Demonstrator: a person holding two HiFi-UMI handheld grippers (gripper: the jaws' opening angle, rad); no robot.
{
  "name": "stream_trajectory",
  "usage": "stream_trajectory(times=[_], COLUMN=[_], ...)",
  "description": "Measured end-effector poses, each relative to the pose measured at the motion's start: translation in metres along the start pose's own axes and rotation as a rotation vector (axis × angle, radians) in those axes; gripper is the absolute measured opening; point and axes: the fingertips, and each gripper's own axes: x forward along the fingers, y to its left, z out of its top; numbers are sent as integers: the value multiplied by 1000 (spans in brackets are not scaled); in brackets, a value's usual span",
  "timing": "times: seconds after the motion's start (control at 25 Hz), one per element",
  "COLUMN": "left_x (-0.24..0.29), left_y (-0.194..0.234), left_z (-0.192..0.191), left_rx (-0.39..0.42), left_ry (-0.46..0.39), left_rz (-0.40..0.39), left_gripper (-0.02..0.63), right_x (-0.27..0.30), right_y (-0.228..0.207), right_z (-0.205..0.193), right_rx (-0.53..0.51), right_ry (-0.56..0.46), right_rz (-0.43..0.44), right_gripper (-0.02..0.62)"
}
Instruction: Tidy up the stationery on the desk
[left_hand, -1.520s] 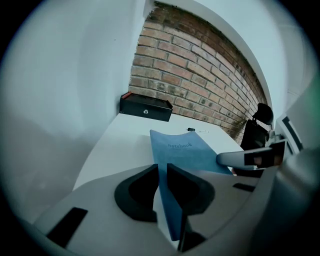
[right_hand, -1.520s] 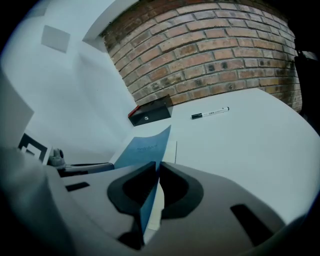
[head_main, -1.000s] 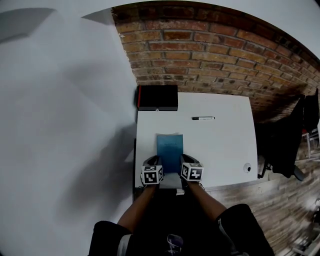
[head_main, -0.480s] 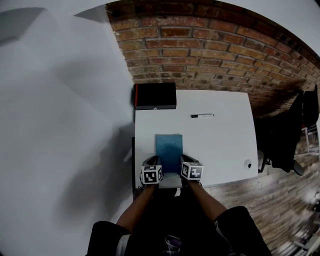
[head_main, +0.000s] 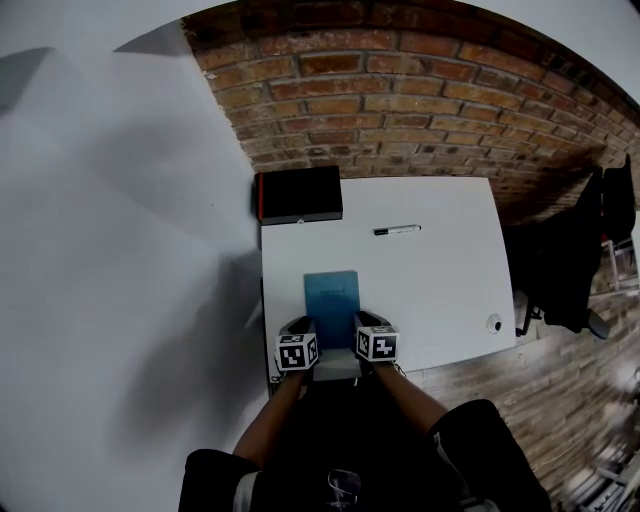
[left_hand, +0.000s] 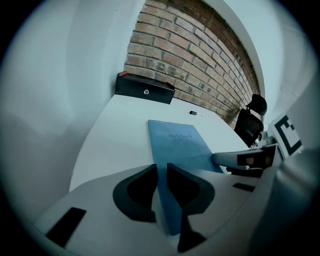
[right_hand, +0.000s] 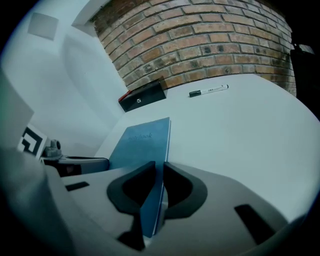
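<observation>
A thin, rectangular notebook with a matte blue cover lies on the near half of a smooth white desk, close to the front edge. It is a little left of the desk's middle. Its long axis runs straight away from the person toward the back of the desk. The pale word printed on its cover sits in the far half and reads upright from the person's side.

The near short end is pinched at both corners. The left gripper has its dark, rounded jaws drawn in to a narrow slit on the near left corner, with the cover's edge filling the gap. The right gripper is closed the same way on the near right corner, where the stacked page edges show as a thin pale line between its jaws. Whether the near end is raised off the surface cannot be told.

Farther back, well clear of the notebook, a slim marker pen with a white barrel and black cap lies crosswise. A flat, black, rectangular box with a small round fitting on its front sits at the far left corner. It stands against a rough red brick wall. A black chair stands off the desk's right side on a wood-plank floor.
</observation>
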Motion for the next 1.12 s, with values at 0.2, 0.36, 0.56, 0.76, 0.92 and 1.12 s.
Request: stream_trajectory(times=[0.2, 0.36, 0.56, 0.76, 0.92, 1.12], left_x=[-1, -15, -22, -25, -30, -40], left_y=[0, -3, -22, -41, -59, -80], left_z=[1, 15, 32, 37, 49, 76], left_rx=[31, 61, 90, 104, 110, 93], left_ry=[14, -47, -111, -148, -198, -276], left_rz=[-6, 10, -29, -60, -63, -48], left_gripper=[69, 69, 68, 67, 44, 28], right_x=[0, -21, -29, -49, -63, -86], right_y=[-1, 11, -4, -9, -6, -2], right_z=[-1, 12, 14, 30, 52, 90], right_rx=[7, 10, -32, -51, -133, -252], right_ry=[18, -26, -64, -127, -180, -265], right_rz=[12, 63, 14, 13, 52, 109], right_gripper=[44, 44, 43, 42, 31, 31])
